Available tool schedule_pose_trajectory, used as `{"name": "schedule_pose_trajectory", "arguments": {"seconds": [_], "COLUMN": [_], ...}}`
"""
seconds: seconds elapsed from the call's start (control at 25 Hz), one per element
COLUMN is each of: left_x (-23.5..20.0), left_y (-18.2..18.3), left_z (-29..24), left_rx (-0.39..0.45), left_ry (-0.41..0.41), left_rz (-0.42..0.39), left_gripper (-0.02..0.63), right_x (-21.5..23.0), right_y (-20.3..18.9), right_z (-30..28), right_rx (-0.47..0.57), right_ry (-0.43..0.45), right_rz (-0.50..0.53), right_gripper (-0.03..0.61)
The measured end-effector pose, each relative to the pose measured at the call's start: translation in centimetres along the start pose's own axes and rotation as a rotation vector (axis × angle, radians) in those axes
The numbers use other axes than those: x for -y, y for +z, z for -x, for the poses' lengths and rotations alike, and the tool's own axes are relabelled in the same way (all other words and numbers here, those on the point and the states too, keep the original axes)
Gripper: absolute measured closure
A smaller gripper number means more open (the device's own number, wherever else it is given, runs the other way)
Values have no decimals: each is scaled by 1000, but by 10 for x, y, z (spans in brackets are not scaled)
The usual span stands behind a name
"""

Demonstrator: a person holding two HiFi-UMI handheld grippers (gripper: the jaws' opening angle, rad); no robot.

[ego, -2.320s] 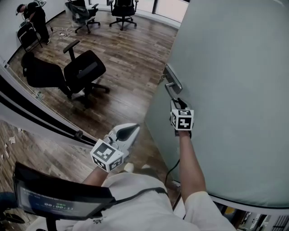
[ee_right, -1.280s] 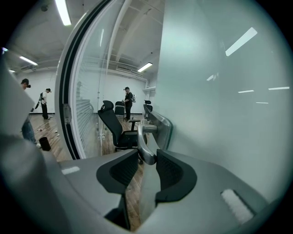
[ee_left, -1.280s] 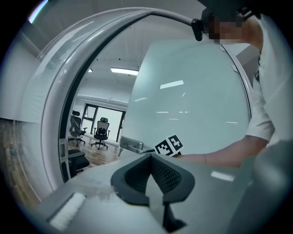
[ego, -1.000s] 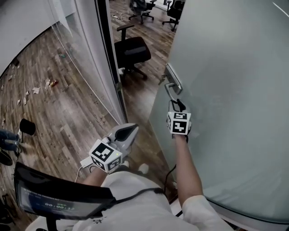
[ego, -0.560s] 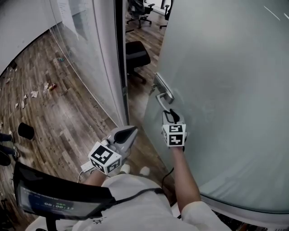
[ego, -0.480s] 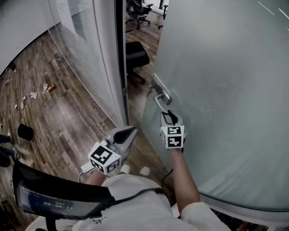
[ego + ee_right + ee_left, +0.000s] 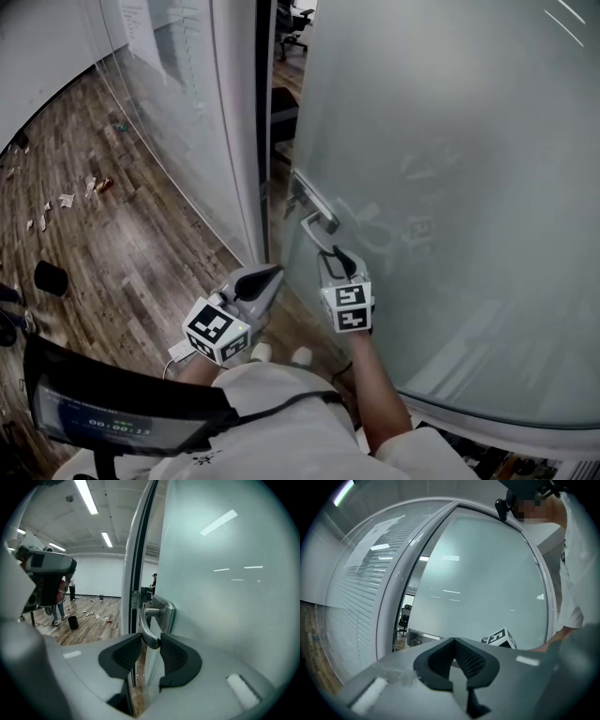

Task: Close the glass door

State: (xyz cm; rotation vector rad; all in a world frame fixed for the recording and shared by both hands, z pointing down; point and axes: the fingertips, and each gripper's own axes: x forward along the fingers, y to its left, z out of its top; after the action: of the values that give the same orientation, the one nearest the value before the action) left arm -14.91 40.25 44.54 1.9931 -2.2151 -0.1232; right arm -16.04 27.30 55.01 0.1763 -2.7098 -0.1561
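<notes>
Frosted glass fills the right side: the glass door stands almost at its white frame, and only a narrow dark gap is left between its free edge and that frame. The gap lies to the left of the metal handle, so I judge the door must travel that way. The right gripper presses its pads on both sides of the lever, which runs from its plate toward the gripper. The left gripper, jaws together and empty, hangs just beside and touches nothing.

One glass door, one handle, two tongs.
</notes>
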Motion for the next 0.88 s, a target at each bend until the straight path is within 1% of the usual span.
{"name": "schedule_pose_trajectory", "arguments": {"seconds": [0.2,0.56,0.88], "left_x": [-1,-4,-1], "left_y": [-3,-5,0], "left_z": [6,16,12], "left_rx": [1,3,12], "left_ry": [5,23,19], "left_rz": [4,11,7], "left_gripper": [612,614,612], "right_x": [-28,-70,-75], "right_y": [5,1,4], "right_z": [10,29,31], "right_rx": [5,16,7], "right_ry": [43,120,132], "right_rz": [5,43,51], "right_gripper": [446,453,454]}}
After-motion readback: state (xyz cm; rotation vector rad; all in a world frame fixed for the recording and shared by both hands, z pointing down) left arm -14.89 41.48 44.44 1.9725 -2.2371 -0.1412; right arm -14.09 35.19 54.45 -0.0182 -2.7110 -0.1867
